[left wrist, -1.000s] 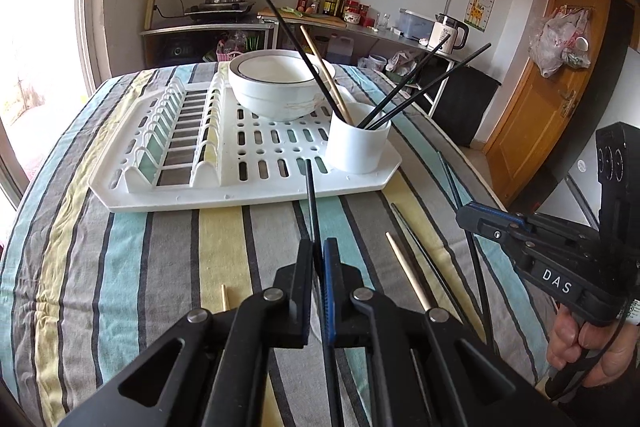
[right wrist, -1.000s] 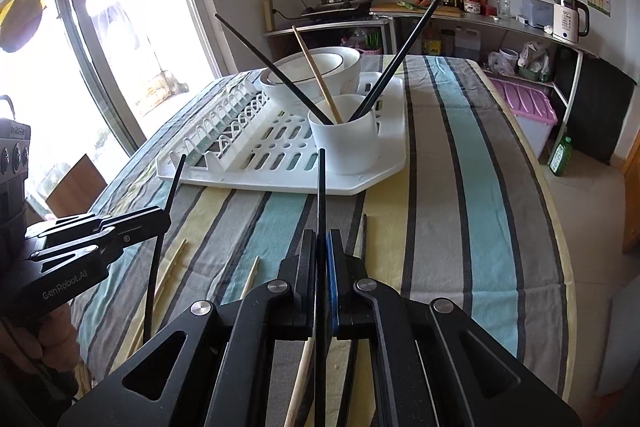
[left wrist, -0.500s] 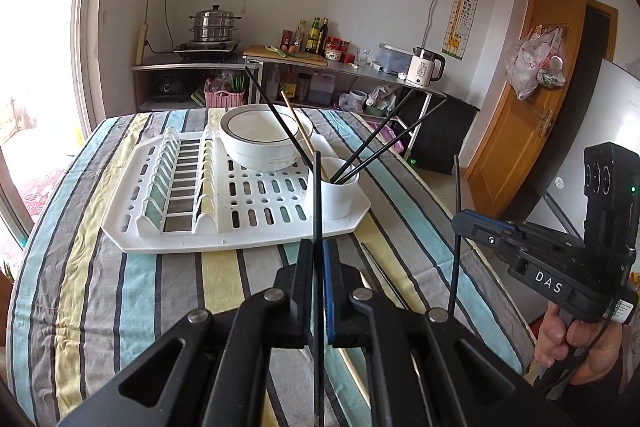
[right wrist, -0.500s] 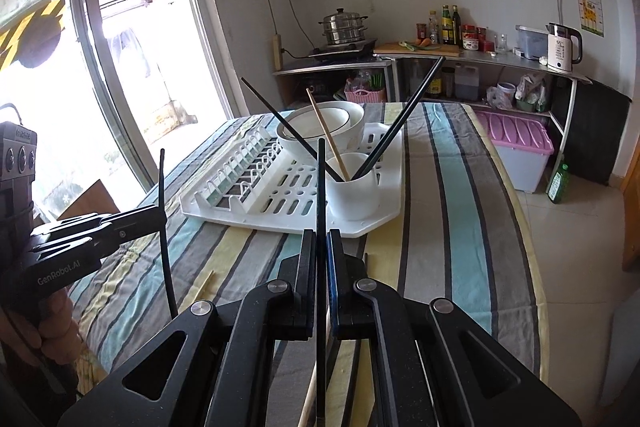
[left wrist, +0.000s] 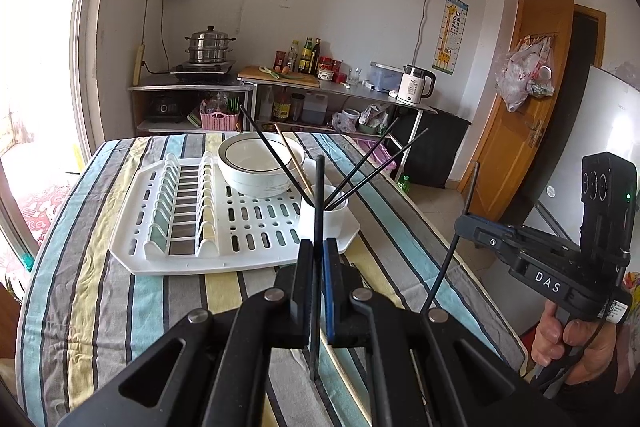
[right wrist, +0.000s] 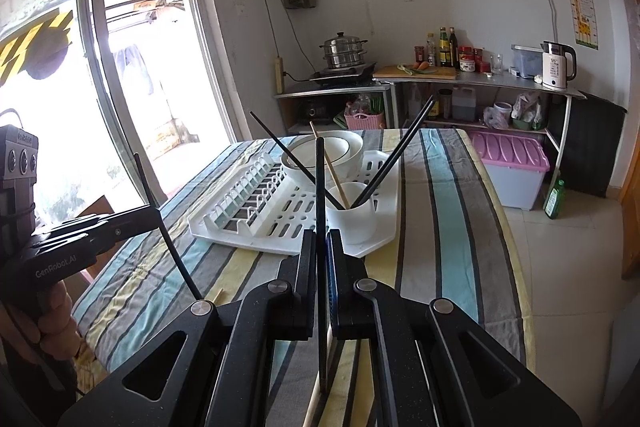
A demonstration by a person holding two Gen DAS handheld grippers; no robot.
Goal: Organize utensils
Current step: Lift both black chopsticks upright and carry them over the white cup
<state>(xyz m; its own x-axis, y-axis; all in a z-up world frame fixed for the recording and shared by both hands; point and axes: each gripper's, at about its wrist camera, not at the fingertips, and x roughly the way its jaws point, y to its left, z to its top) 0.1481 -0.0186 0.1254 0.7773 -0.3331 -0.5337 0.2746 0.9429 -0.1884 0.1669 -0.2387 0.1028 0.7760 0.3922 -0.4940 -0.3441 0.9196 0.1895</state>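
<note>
A white cup [left wrist: 325, 217] stands at the near right corner of a white dish rack [left wrist: 224, 227] on a table with a striped cloth [left wrist: 120, 307]. The cup holds three black chopsticks and one wooden chopstick [left wrist: 294, 161], all leaning outward: one black leans left, two lean right. A white bowl [left wrist: 260, 169] sits upright on the rack just behind the cup. The left gripper [left wrist: 318, 251] is pressed together on a black chopstick [left wrist: 319, 195], held above the table in front of the rack; its long axis is near vertical, the upper end rising before the cup. The right gripper [right wrist: 322, 243] likewise pinches a second black chopstick [right wrist: 319, 183], upright, its tip overlapping the bowl in the right wrist view. In the left wrist view this second chopstick tilts slightly, top to the right. One more wooden chopstick [right wrist: 218, 294] lies on the cloth.
</note>
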